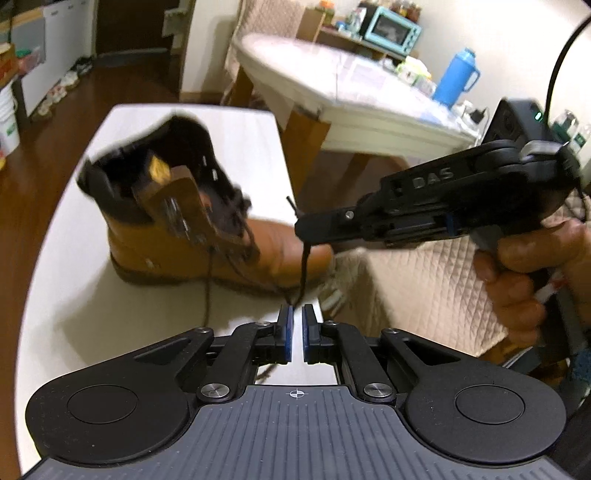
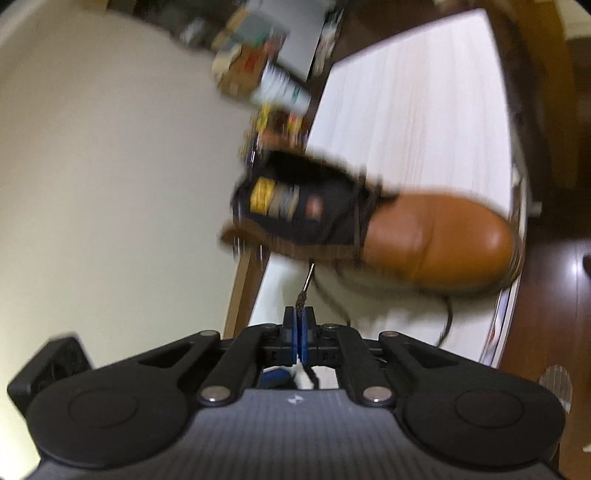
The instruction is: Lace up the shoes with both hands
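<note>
Boot [image 1: 207,243]: tan leather, dark brown collar, yellow tongue label
Lace [image 1: 303,267]: dark brown
Worktop [image 1: 92,317]: white
Tools [image 1: 297,325]: black, blue pads
Flask [image 1: 455,77]: blue
Oven [image 1: 393,27]: turquoise
Floor [image 1: 48,162]: reddish-brown wood

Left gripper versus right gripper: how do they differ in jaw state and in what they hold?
The right gripper has its blue pads pressed together on the dark lace near its tip; the left gripper shows a narrow gap, and the lace only passes by its left pad. The right gripper hangs above the boot's toe, the left one nearer the white table's edge. Both point toward the boot.
</note>
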